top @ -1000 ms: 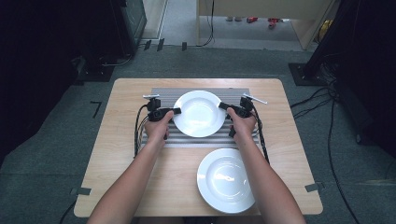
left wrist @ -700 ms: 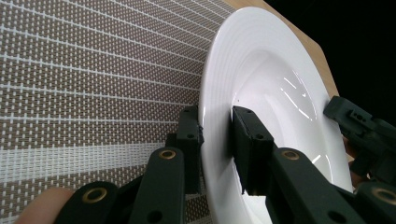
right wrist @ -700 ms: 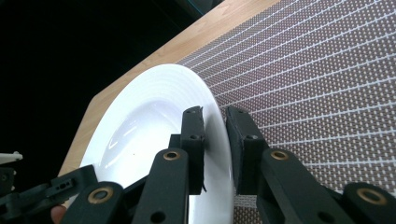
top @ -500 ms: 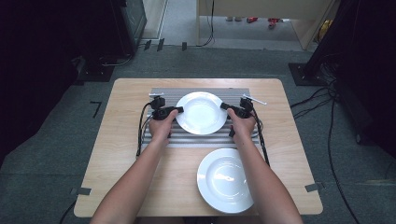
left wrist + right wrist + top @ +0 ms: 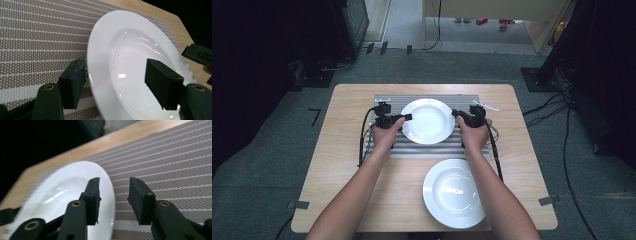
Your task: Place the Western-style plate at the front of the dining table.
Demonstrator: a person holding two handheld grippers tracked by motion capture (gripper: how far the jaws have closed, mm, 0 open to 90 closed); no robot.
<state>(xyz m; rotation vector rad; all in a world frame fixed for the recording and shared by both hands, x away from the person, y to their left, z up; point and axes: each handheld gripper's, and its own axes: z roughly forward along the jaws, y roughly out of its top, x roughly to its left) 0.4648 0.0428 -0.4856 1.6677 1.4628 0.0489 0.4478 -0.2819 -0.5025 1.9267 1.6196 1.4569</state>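
A white plate lies on a grey striped mat at the back middle of the wooden table. My left gripper is at the plate's left rim and my right gripper at its right rim. In the left gripper view the jaws of that gripper stand wide apart, straddling the rim of the plate. The right gripper view shows its own gripper open too, the edge of the plate running through the gap with space on both sides.
A second white plate sits on bare wood at the front right, near the table edge. Small white objects lie at the mat's back left corner and back right corner. Cables trail back along both forearms.
The plate looks slightly smaller and flatter than a second ago, as if it sank onto the mat. Both hands stay at its rim, hardly moved.
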